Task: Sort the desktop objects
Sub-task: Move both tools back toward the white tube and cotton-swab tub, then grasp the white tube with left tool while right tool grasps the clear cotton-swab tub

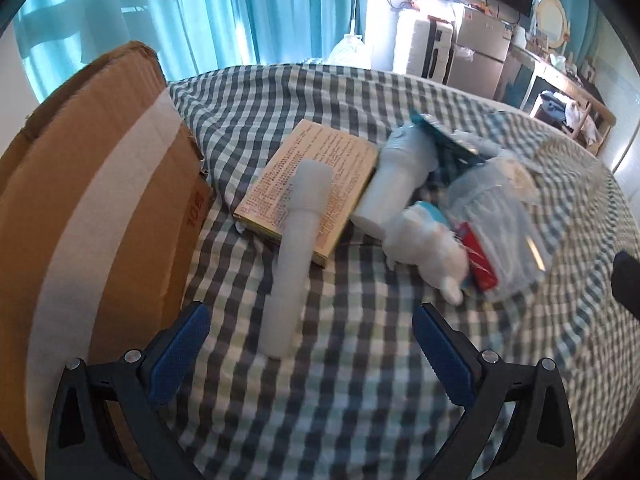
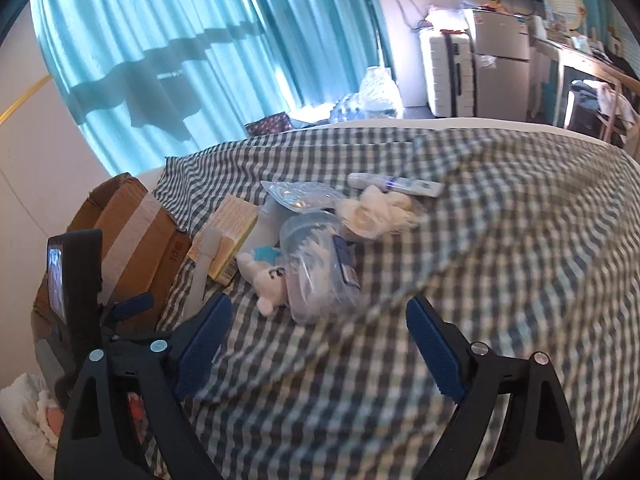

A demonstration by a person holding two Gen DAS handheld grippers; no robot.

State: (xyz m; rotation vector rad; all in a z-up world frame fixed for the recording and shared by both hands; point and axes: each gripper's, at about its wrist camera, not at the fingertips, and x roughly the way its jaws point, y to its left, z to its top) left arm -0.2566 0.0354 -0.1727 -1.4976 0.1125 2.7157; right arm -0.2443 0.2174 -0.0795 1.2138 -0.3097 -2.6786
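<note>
A pile of objects lies on the checked cloth. A long white tube rests across a yellow booklet, straight ahead of my open, empty left gripper. Right of them lie a white cup, a white plush toy and a clear plastic bag. In the right wrist view my right gripper is open and empty, just short of the clear bag and the plush toy. A toothpaste tube and a fluffy white item lie farther back.
An open cardboard box stands at the left edge of the cloth, also in the right wrist view. The left gripper's body shows at the left of the right wrist view. Teal curtains, a suitcase and a fridge stand behind.
</note>
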